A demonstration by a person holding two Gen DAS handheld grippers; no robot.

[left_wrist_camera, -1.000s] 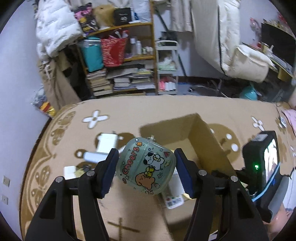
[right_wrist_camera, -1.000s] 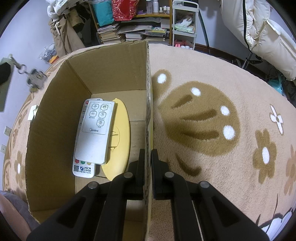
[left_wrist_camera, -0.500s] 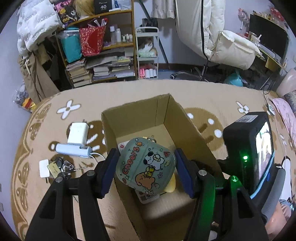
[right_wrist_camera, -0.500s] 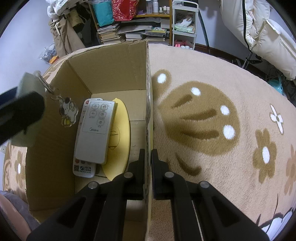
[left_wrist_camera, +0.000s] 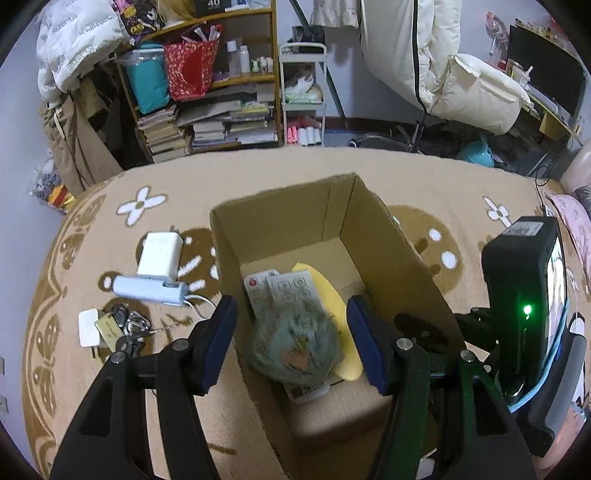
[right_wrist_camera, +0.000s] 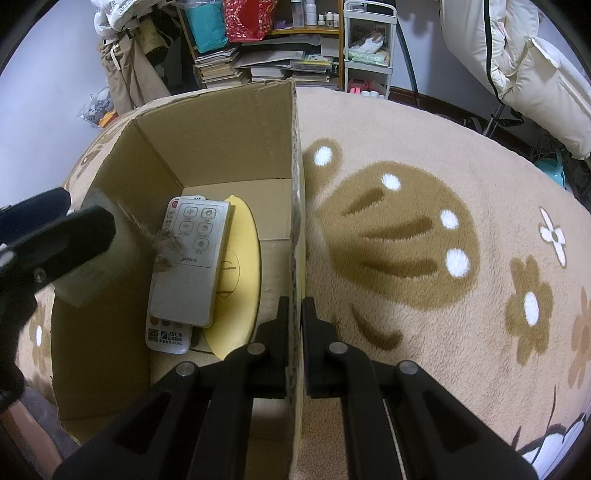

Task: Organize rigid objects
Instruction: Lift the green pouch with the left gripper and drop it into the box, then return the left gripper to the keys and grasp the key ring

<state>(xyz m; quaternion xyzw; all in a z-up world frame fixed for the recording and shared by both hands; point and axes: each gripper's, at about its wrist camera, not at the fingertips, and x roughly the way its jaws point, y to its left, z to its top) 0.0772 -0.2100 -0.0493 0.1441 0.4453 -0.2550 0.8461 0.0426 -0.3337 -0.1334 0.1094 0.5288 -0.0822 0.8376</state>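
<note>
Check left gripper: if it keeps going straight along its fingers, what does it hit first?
Likely the blurred green case between the open left gripper fingers, apparently released above the remotes in the cardboard box. Depth unclear.

Box (left_wrist_camera: 388,236) is plain matt corrugated cardboard, rug (right_wrist_camera: 424,229) is fuzzy pile, remote (right_wrist_camera: 190,262) is smooth grey plastic, keys (left_wrist_camera: 125,328) look like shiny metal.

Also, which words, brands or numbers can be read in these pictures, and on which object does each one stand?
"Midea": on the grey remote in the cardboard box.
"JSCN": on the white remote lying beneath it; its smaller print and code are unreadable.
"40": on the black box atop the shelf.
Yellow case: print too small.
Green case: blurred.
</note>
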